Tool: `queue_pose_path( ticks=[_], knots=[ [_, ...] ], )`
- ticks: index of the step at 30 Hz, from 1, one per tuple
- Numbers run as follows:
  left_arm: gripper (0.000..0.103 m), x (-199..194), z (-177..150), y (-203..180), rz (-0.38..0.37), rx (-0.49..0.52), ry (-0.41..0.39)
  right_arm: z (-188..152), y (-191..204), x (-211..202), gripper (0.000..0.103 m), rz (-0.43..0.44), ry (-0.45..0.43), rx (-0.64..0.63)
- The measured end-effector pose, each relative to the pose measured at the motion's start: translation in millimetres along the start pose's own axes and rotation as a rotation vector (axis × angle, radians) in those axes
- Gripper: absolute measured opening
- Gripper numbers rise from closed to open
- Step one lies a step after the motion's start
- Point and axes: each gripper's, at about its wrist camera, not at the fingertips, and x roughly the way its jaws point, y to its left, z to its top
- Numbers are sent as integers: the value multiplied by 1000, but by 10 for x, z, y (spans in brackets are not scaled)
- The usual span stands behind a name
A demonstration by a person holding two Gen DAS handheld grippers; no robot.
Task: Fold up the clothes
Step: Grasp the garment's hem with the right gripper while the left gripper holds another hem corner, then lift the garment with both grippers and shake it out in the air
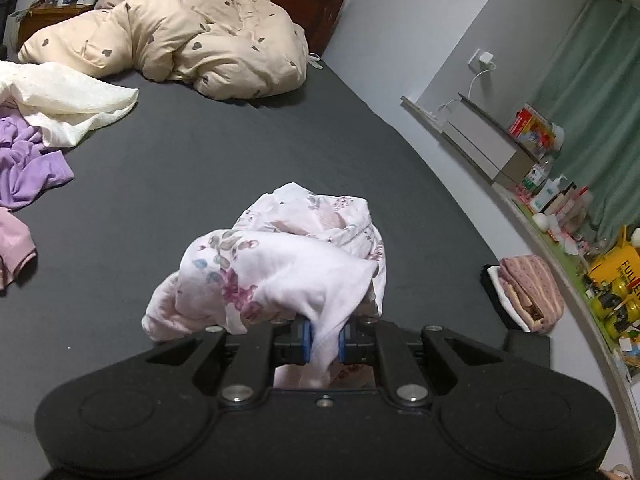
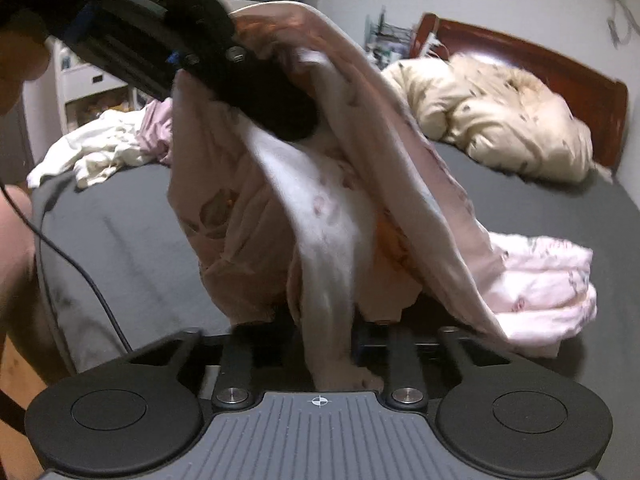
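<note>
A pale pink floral garment point(image 1: 280, 264) is bunched up and held above the dark grey bed point(image 1: 200, 168). My left gripper point(image 1: 325, 340) is shut on a fold of it between its blue pads. In the right wrist view the same garment point(image 2: 320, 200) hangs in front of the camera, one end trailing onto the bed at the right. My right gripper point(image 2: 328, 344) is shut on a white strip of it. The left gripper shows there as a dark body point(image 2: 224, 64) at the upper left, holding the cloth's top.
A cream duvet point(image 1: 192, 36) lies crumpled at the wooden headboard point(image 2: 540, 64). A white cloth point(image 1: 60, 100), a purple garment point(image 1: 28, 164) and a pink one point(image 1: 12, 248) lie at the bed's left. Folded clothes point(image 1: 528, 292) sit at the right edge, by a cluttered shelf point(image 1: 560, 200).
</note>
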Motion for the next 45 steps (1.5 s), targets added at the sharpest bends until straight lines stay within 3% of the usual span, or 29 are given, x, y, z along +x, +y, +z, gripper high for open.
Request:
queue_pose_path(
  ticks=[5, 10, 12, 13, 18, 20, 24, 28, 29, 31, 32, 33, 39, 45],
  knots=[
    [14, 11, 14, 28, 22, 52, -12, 43, -295, -211, 5, 134, -30, 246],
    [44, 4, -113, 5, 38, 161, -43, 181, -573, -397, 5, 226, -64, 393],
    [64, -34, -233, -35, 17, 185, -53, 258, -678, -456, 5, 259, -73, 441],
    [69, -59, -304, -24, 2, 192, -53, 297, -731, -485, 5, 275, -77, 465],
    [73, -118, -741, 45, -30, 192, -42, 490, -987, -628, 5, 355, -100, 581],
    [74, -21, -891, 45, 18, 188, -25, 551, -1005, -653, 5, 363, -104, 584],
    [71, 208, -1086, 68, 136, 187, -19, 637, -1022, -722, 5, 363, -109, 577],
    [63, 270, -1025, 126, 126, 141, -64, 663, -1087, -824, 5, 348, -118, 590],
    [56, 286, -1009, 141, 124, 129, -75, 666, -1108, -860, 5, 344, -121, 595],
    [30, 316, -979, 172, 115, 105, -92, 678, -1173, -997, 5, 349, -132, 611],
    [12, 320, -965, 195, 94, 88, -75, 683, -1206, -1066, 5, 351, -137, 619],
    [10, 297, -963, 209, 68, 78, -68, 689, -1239, -1135, 5, 353, -143, 627],
    [8, -107, -891, 233, -66, 31, -82, 723, -1434, -1548, 5, 366, -176, 673],
    [8, -962, -557, 278, -266, -80, -167, 728, -1570, -1967, 5, 383, -214, 722]
  ],
)
